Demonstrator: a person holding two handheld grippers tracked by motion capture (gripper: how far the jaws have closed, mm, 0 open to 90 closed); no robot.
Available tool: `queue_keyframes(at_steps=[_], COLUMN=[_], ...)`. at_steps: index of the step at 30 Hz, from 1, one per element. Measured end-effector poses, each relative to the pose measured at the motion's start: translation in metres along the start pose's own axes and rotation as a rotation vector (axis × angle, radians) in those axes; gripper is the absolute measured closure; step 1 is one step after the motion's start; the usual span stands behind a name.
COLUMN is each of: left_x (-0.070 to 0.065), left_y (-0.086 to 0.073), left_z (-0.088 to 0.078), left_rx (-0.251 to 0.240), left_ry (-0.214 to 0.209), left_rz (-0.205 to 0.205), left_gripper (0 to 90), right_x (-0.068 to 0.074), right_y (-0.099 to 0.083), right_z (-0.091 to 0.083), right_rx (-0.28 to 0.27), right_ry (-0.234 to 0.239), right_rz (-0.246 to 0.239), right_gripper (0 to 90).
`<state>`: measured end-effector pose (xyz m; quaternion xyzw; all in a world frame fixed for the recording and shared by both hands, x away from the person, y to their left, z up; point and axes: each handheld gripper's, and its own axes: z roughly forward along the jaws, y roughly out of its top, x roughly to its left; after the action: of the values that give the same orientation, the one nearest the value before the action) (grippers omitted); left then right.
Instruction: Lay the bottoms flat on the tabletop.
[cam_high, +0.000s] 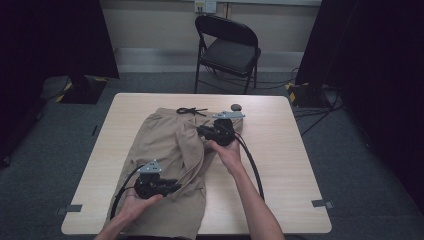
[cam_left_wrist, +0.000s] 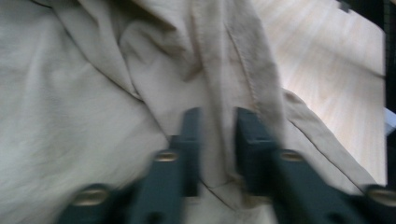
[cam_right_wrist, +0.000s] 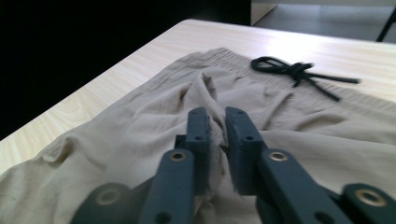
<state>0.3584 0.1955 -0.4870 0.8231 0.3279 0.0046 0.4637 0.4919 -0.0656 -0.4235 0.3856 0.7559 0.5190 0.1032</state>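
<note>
Folding step: both the left claw (cam_left_wrist: 215, 140) and right claw (cam_right_wrist: 217, 135) pinch folds of the shorts (cam_high: 165, 150), nearly closed; next, lift and carry the cloth across together.

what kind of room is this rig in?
Likely a lab or recording studio, not a home: black curtains hang at both sides, cables run across grey carpet, and a lone folding chair stands behind the bare wooden table with the beige shorts.
</note>
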Motion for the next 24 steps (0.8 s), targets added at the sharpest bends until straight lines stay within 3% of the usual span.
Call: queue_keyframes(at_steps=[2, 5, 9, 20, 22, 23, 24], left_x=[0.001, 0.002, 0.007, 0.012, 0.012, 0.012, 0.012], left_y=[0.000, -0.002, -0.007, -0.009, -0.009, -0.009, -0.009], left_z=[-0.001, -0.007, -0.009, -0.016, -0.017, -0.017, -0.017], left_rx=[-0.009, -0.020, -0.019, -0.046, -0.045, -0.044, -0.045], left_ry=[-0.005, -0.005, -0.008, -0.025, -0.023, -0.021, -0.021], left_rz=[0.000, -0.010, -0.038, -0.069, -0.069, -0.067, -0.070], left_gripper=[87.7, 89.6, 89.9, 90.0, 89.9, 89.9, 89.9], right_x=[0.002, 0.011, 0.014, 0.008, 0.009, 0.012, 0.012], right_y=[-0.001, -0.004, -0.011, -0.026, -0.032, -0.037, -0.037], right_z=[0.004, 0.019, 0.034, 0.049, 0.053, 0.057, 0.057], right_rx=[0.005, 0.024, 0.058, 0.105, 0.126, 0.140, 0.140], right_ry=[0.006, 0.031, 0.020, 0.016, 0.009, -0.005, -0.005], right_rz=[-0.003, -0.006, 0.002, 0.043, 0.048, 0.020, 0.020], right_gripper=[75.2, 65.4, 58.4, 54.3, 55.4, 63.1, 63.1])
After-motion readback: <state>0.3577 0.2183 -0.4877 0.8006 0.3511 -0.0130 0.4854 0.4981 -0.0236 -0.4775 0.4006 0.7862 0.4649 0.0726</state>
